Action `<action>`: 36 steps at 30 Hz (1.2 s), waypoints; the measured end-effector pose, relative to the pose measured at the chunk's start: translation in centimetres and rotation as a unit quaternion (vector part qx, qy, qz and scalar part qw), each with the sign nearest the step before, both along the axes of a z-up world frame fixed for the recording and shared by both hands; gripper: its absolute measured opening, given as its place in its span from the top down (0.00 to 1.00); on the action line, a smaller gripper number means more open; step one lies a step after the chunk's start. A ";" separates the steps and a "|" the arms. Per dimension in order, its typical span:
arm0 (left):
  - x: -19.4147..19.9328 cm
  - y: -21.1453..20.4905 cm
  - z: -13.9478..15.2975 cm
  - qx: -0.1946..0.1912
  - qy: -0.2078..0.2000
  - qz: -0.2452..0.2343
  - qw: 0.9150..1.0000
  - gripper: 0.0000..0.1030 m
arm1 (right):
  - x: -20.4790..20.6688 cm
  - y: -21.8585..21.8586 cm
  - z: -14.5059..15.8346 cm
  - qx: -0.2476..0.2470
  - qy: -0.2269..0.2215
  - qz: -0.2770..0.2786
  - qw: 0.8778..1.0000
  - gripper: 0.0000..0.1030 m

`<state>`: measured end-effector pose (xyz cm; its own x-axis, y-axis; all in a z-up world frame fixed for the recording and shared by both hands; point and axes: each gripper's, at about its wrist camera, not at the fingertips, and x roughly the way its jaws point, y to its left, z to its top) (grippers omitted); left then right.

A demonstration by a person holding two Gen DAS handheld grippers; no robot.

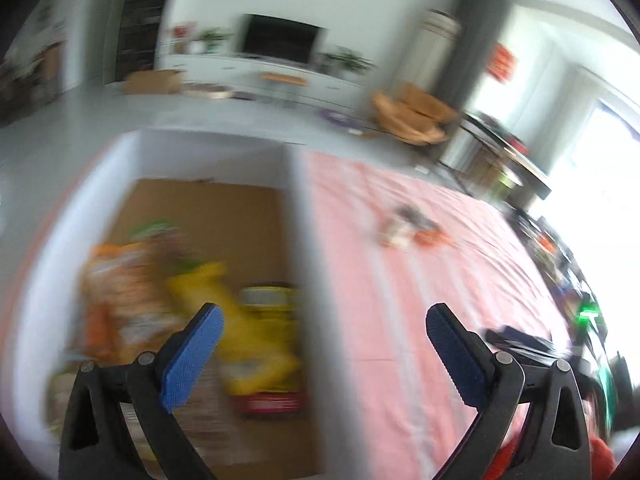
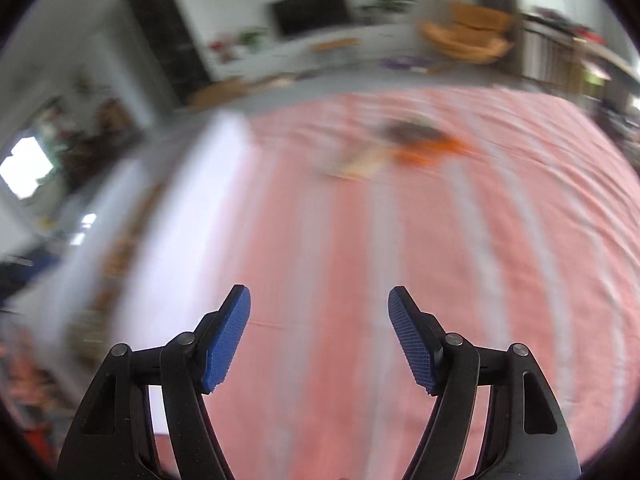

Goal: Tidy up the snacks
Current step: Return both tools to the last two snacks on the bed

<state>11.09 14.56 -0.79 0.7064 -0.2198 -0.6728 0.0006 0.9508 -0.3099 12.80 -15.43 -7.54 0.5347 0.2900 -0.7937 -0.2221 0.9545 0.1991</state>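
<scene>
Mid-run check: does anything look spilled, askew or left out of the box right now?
One thing: a small snack packet still lies alone on the pink striped cloth, outside the white box where the other packets sit in a loose heap. Blur hides detail. Left gripper and right gripper are open, empty.

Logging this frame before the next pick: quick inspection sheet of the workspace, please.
Surface: pink striped cloth covers it; pictures blurred.
Job's things: white box with a brown floor holds an orange packet, a yellow packet and a green-topped packet. A small heap of snacks lies loose on the cloth, apart from the box.
Clutter: nothing seen on the cloth besides the heap.
Grippers: left tool open and empty, above the box's right wall; right tool open and empty, over bare cloth.
Cables: nothing seen.
Surroundings: living room, television on a white cabinet, tan chair, bright window at right.
</scene>
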 end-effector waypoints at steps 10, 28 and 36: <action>3.9 -20.8 -5.4 0.045 0.062 -0.202 0.976 0.02 | 0.7 -13.3 -6.6 -0.075 0.018 -0.173 0.982 0.28; 7.9 -24.6 -15.1 0.168 0.083 -0.176 0.966 0.00 | 0.0 -14.5 -7.5 -0.088 0.002 -0.223 0.971 0.23; 8.2 -24.3 -15.5 0.171 0.087 -0.175 0.966 0.00 | 0.1 -13.8 -7.9 -0.108 0.003 -0.213 0.971 0.17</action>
<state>19.29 -9.77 -16.32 0.4983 -0.1689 -0.8504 0.3161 0.9487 -0.0032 12.89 -29.23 -15.40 0.5653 -0.1308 -0.8145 0.2029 0.9791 -0.0164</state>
